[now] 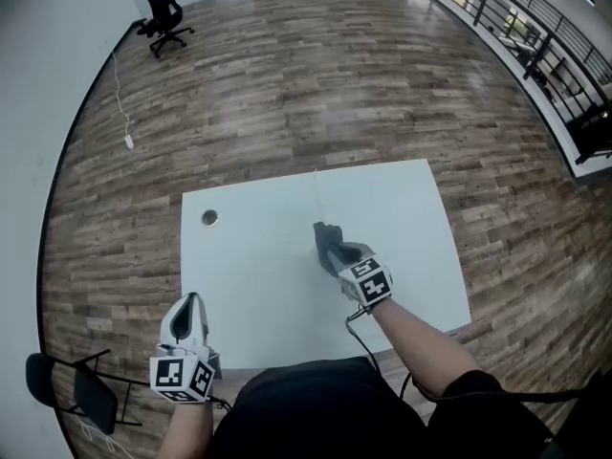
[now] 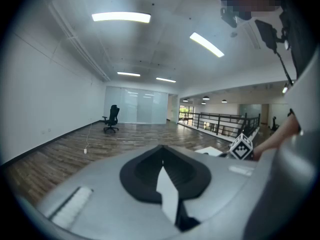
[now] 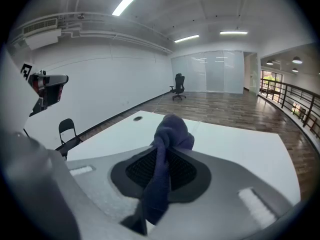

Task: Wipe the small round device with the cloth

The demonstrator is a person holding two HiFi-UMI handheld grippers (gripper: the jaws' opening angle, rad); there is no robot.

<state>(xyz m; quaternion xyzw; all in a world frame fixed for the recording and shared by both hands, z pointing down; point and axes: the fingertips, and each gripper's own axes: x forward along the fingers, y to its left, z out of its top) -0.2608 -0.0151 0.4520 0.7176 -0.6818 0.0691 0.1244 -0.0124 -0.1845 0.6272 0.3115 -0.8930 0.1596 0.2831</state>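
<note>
The small round device (image 1: 208,218) lies on the white table (image 1: 258,285) near its far left corner; it also shows as a dark disc (image 3: 137,118) in the right gripper view. My right gripper (image 1: 326,245) is over the table's middle, shut on a dark blue cloth (image 1: 323,231) bunched between the jaws (image 3: 170,134). The cloth is well to the right of the device. My left gripper (image 1: 190,302) hangs at the table's near left edge with its jaws shut and nothing in them (image 2: 161,156).
A thin seam or cable (image 1: 316,194) runs from the table's far edge toward the cloth. A black folding chair (image 1: 81,390) stands at the near left, an office chair (image 1: 164,12) far off, and a railing (image 1: 564,55) along the right.
</note>
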